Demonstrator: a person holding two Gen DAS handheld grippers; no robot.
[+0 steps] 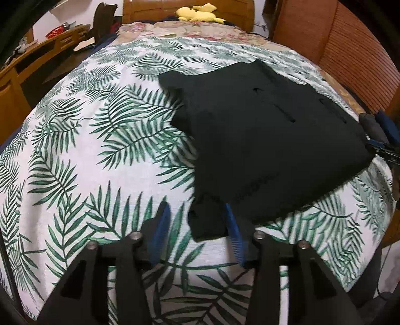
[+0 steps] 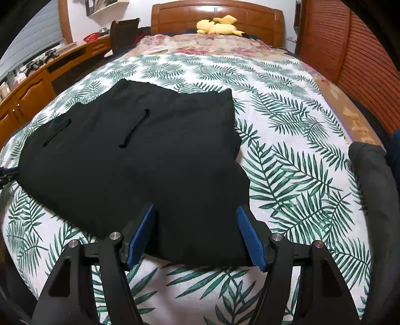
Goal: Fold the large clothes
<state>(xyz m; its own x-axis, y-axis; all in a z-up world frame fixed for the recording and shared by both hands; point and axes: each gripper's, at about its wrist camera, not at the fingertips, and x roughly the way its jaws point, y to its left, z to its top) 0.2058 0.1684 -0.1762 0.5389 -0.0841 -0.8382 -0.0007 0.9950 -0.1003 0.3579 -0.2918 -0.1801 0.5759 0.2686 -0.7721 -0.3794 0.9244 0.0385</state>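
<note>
A black garment (image 1: 262,140) with slit pockets lies folded flat on the palm-leaf bedspread (image 1: 100,140). In the left wrist view its near left corner sticks out between the blue pads of my left gripper (image 1: 197,222). The jaws stand apart, with bare sheet showing between the left pad and the cloth. In the right wrist view the garment (image 2: 140,162) reaches down between the pads of my right gripper (image 2: 196,235). That gripper stands wide open astride the near right edge. Each gripper shows at the other view's edge: the right gripper (image 1: 382,147) and the left gripper (image 2: 6,173).
A wooden headboard (image 2: 217,15) with a yellow plush toy (image 2: 217,26) closes the far end, above a floral blanket (image 2: 212,43). A wooden desk (image 2: 37,82) runs along the left, louvred wooden doors (image 2: 350,50) along the right. A dark rounded object (image 2: 370,175) sits at the right.
</note>
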